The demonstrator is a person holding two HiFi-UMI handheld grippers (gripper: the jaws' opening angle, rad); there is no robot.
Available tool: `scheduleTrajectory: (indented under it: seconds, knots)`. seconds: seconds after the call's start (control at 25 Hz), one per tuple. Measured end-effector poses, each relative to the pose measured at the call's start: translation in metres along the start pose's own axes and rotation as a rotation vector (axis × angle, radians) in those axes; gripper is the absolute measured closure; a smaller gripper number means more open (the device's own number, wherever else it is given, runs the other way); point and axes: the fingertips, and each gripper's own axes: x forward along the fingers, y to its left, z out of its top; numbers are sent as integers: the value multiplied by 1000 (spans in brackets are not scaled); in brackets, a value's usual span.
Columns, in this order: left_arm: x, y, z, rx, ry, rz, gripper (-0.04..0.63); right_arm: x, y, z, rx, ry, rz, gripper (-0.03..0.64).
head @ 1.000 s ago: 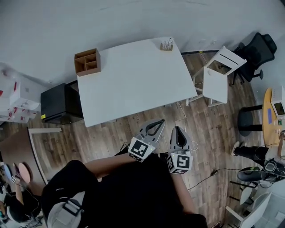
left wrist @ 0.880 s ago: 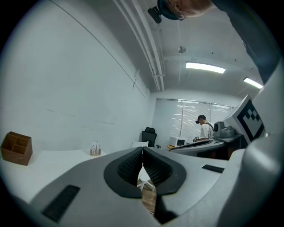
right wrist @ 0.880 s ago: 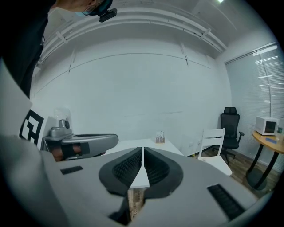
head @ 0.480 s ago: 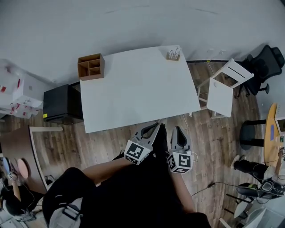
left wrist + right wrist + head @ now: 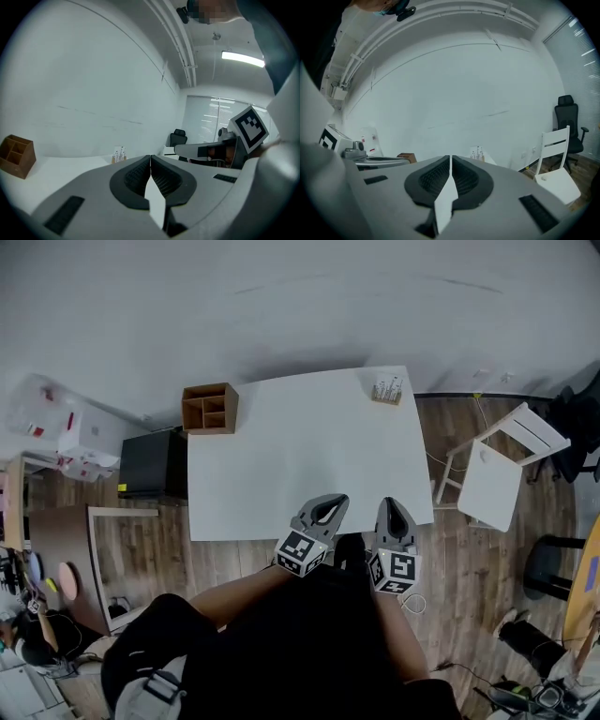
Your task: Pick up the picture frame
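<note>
At the near edge of the white rectangular counter (image 5: 281, 456), the left gripper (image 5: 330, 504) and right gripper (image 5: 391, 507) are side by side, each with jaws pressed together and nothing between them. The small picture frame on a wooden base (image 5: 386, 390) stands at the counter's far right corner, well apart from both. A brown wooden compartment box (image 5: 210, 408) occupies the far left corner.

No word or number is showing clearly enough to read. The left gripper (image 5: 330, 505) and the right gripper (image 5: 392, 507) are carrying only black-and-white square markers (image 5: 301, 552), and red marks on the white boxes (image 5: 82, 435) are appearing too small to make out.
</note>
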Motion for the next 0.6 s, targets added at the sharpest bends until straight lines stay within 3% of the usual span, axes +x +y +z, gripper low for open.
scheduleTrajectory:
  seconds: [0.2, 0.44, 0.6]
  knots:
    - [60, 15, 16, 35, -10, -29, 580, 51, -44, 17, -34, 27, 12, 578]
    - [123, 50, 3, 12, 27, 59, 580, 107, -82, 4, -43, 99, 88, 579]
    - [155, 78, 5, -11, 10, 117, 580, 141, -103, -4, -68, 135, 111, 578]
